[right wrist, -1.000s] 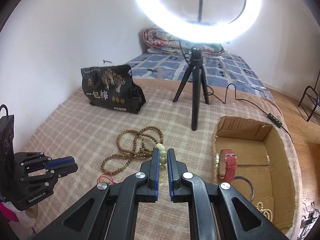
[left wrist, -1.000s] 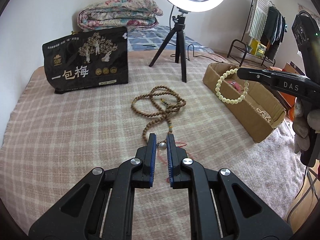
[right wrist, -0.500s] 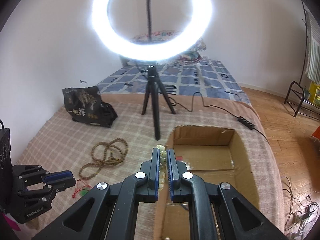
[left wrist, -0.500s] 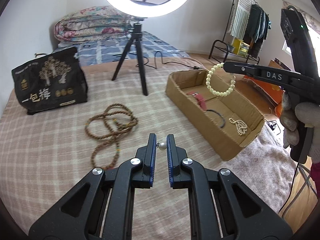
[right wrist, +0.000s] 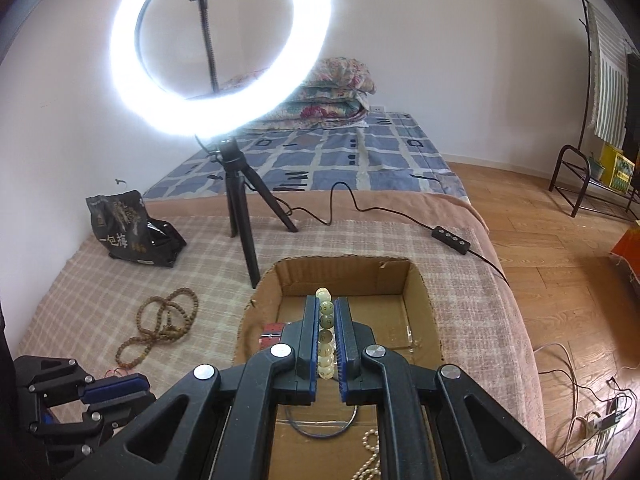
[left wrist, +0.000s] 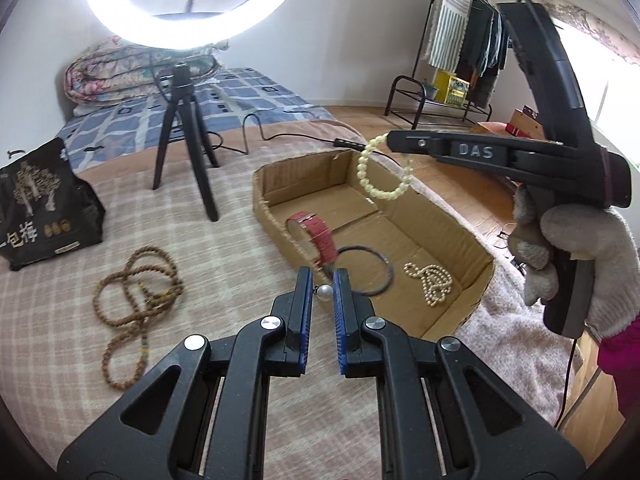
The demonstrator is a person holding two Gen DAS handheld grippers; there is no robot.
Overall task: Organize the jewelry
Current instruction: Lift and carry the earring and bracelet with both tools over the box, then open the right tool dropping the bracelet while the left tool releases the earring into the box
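My left gripper (left wrist: 322,280) is shut on a small pearl pendant (left wrist: 324,293), held above the near edge of the open cardboard box (left wrist: 476,240). My right gripper (right wrist: 327,312) is shut on a pale green bead bracelet (right wrist: 325,320); in the left wrist view the bracelet (left wrist: 380,178) hangs from it (left wrist: 394,140) above the box. In the box lie a red watch (left wrist: 318,236), a dark bangle (left wrist: 372,270) and a pearl necklace (left wrist: 432,282). A long brown bead necklace (left wrist: 134,284) lies on the plaid blanket, also in the right wrist view (right wrist: 160,324).
A ring light on a black tripod (left wrist: 186,136) stands on the blanket left of the box, its cable (right wrist: 360,208) running behind the box. A black snack bag (left wrist: 36,200) stands at the far left. The bed edge and wood floor (right wrist: 560,280) are to the right.
Both grippers have moved right, from over the brown necklace to over the box. The bracelet now hangs above the box's far end, and the pendant has been carried to the box's near edge.
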